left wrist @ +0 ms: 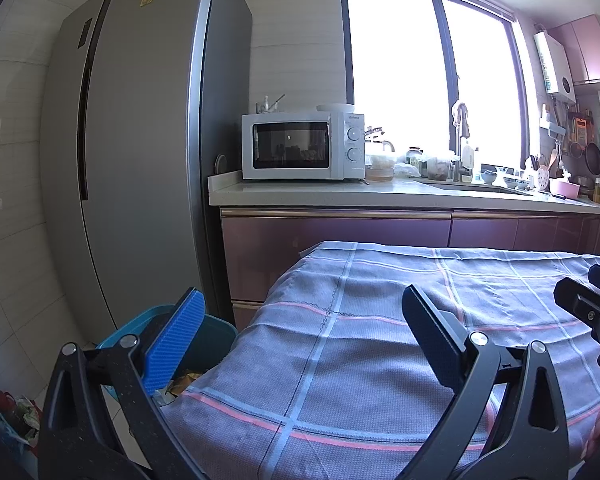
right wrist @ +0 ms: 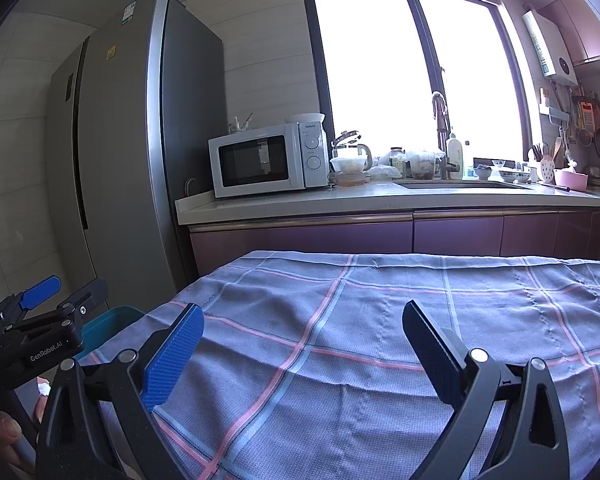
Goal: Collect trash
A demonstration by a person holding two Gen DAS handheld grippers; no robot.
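Left claw (left wrist: 300, 344): fingers spread wide, nothing between them, held above the left end of the cloth-covered bench (left wrist: 380, 360). Right claw (right wrist: 302, 350): likewise wide apart and empty, above the same cloth (right wrist: 340, 320). Cloth is a blue-grey check with pink lines; its visible surface is bare. Bin (left wrist: 216, 340), teal, stands on the floor just beside the bench's left end, near the fridge (left wrist: 140, 160). Trash (left wrist: 182, 382) lies inside the bin, partly hidden by the left claw's blue pad. Microwave (left wrist: 302, 146) sits on the kitchen counter beyond.
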